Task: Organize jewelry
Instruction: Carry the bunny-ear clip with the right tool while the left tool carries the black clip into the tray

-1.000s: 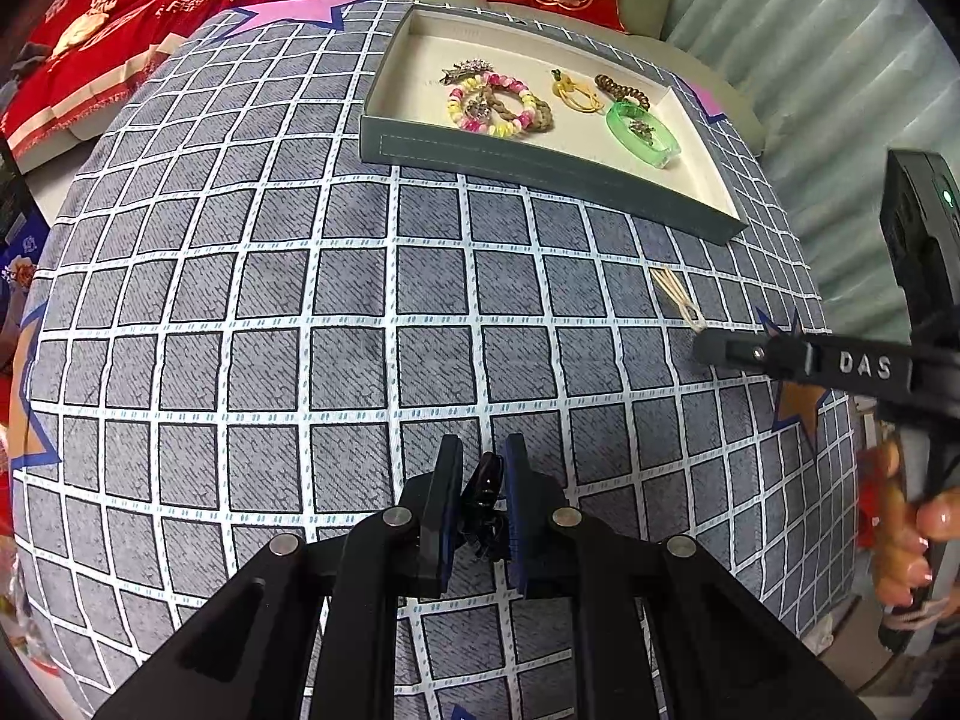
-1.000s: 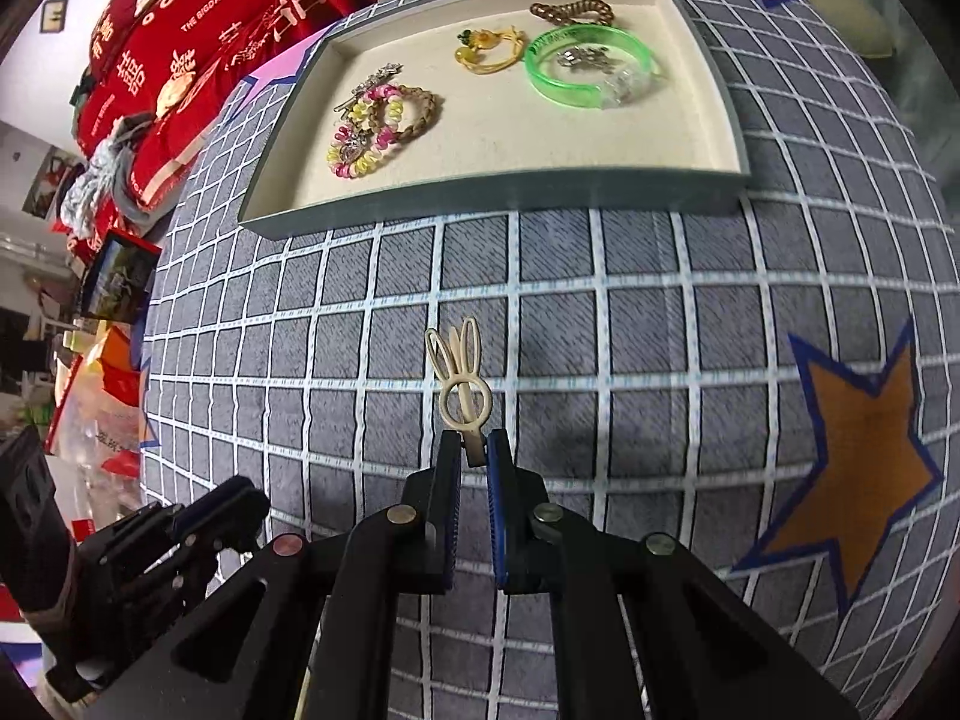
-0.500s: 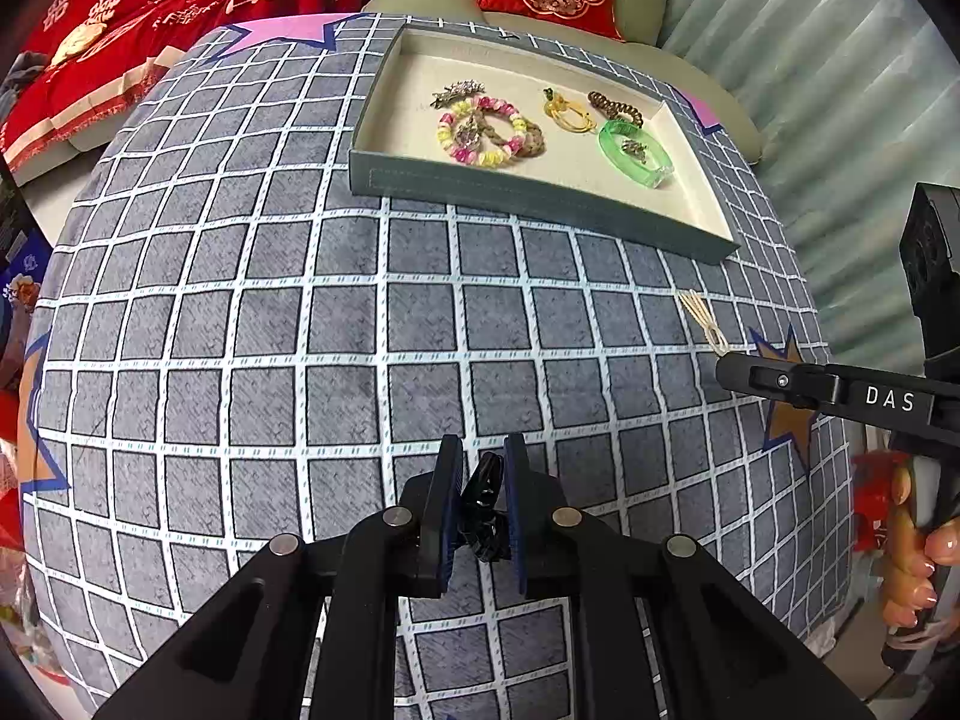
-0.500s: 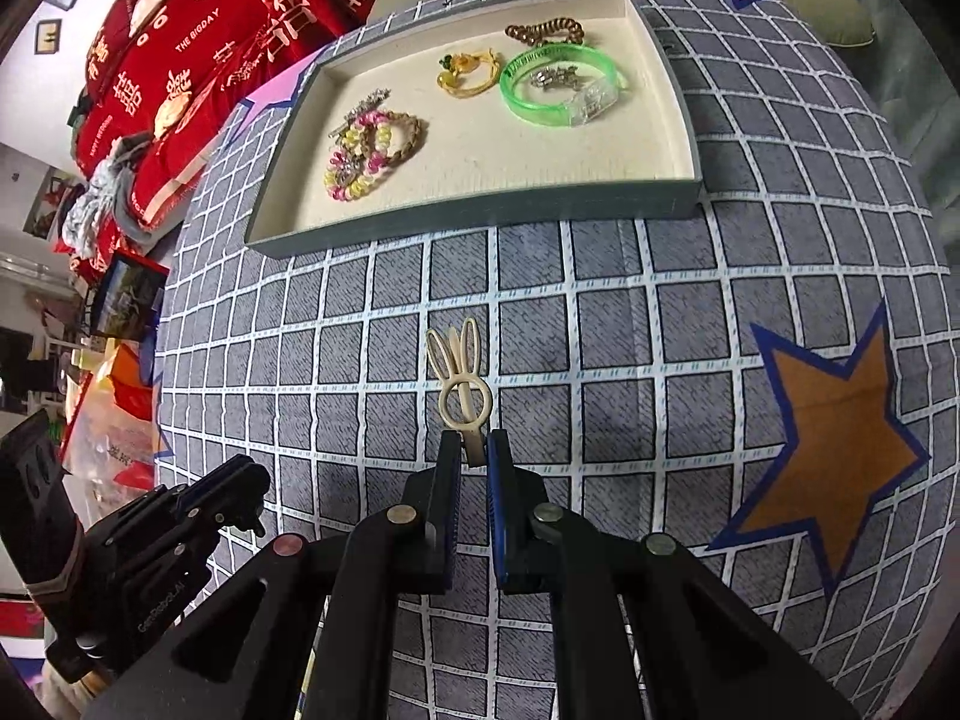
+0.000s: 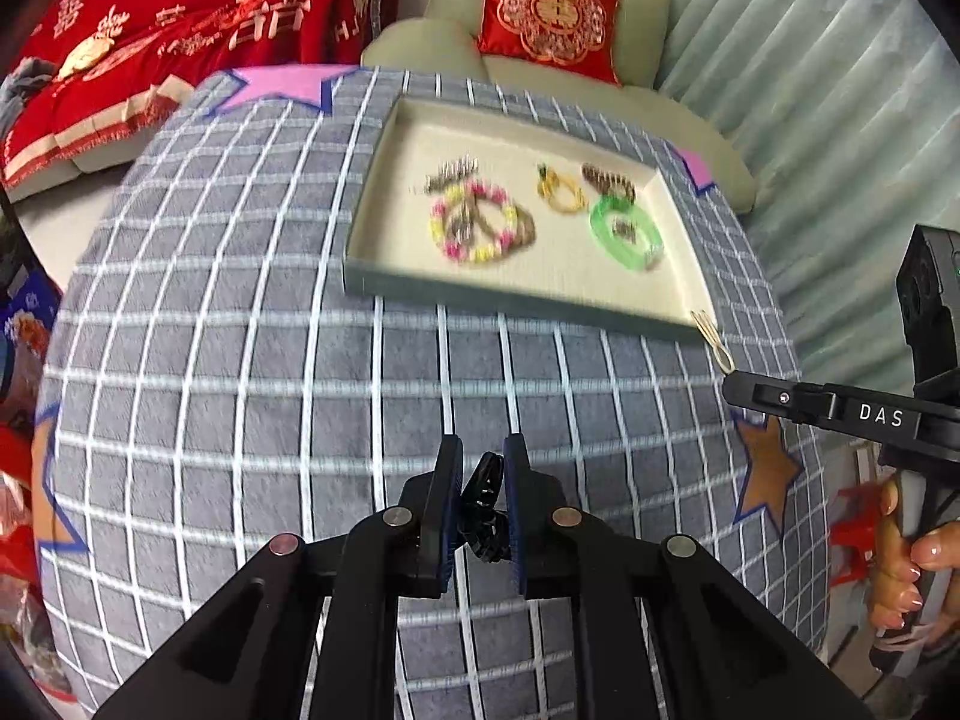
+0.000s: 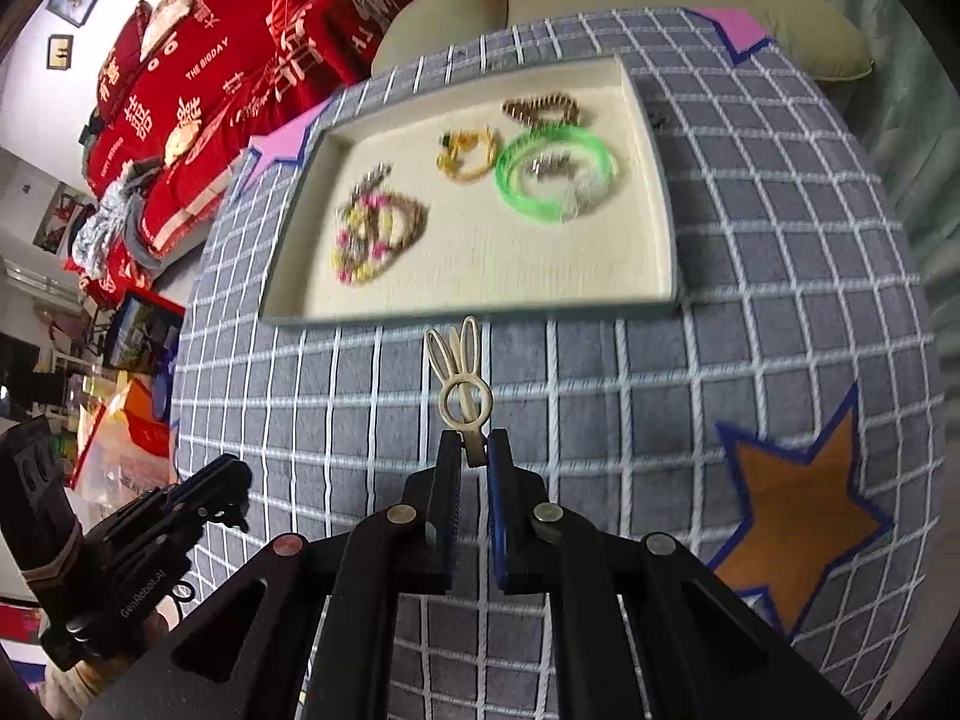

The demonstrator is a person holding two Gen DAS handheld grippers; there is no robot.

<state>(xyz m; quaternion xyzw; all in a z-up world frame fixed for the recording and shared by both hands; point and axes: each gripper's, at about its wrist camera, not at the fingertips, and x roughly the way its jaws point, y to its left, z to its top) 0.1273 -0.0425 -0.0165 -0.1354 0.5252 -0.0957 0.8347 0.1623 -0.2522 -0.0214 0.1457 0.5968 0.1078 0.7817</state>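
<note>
Left wrist view: the right gripper (image 5: 729, 387) enters from the right edge with "DAS" printed in white on its arm, and a red throw (image 5: 180, 18) beyond the table reads "THE BIGDAY". The left gripper (image 5: 483, 468) is clamped on a small black clip (image 5: 485, 501), which stands roughly upright between the pads (its shape is hard to make out). The grey checked tablecloth (image 5: 240, 360) lies bare between this gripper and the tray (image 5: 516, 300), whose near wall runs across the view. Inside the tray, blurred, lie a pink and yellow bead bracelet (image 5: 474, 228), a yellow ring piece (image 5: 561, 192), a brown clip (image 5: 609, 180) and a green bangle (image 5: 627, 234). The right half of its floor is bare.

Right wrist view: the left gripper's body (image 6: 144, 564) at lower left carries small lettering, seemingly "GenRobot.AI". The right gripper (image 6: 474, 456) pinches the tail of a cream rabbit-ear hair clip (image 6: 459, 384), its long axis running straight ahead, ears pointing at the tray's (image 6: 480, 315) near wall and ending just short of it. An orange star (image 6: 798, 516) is printed on the cloth to the right.
</note>
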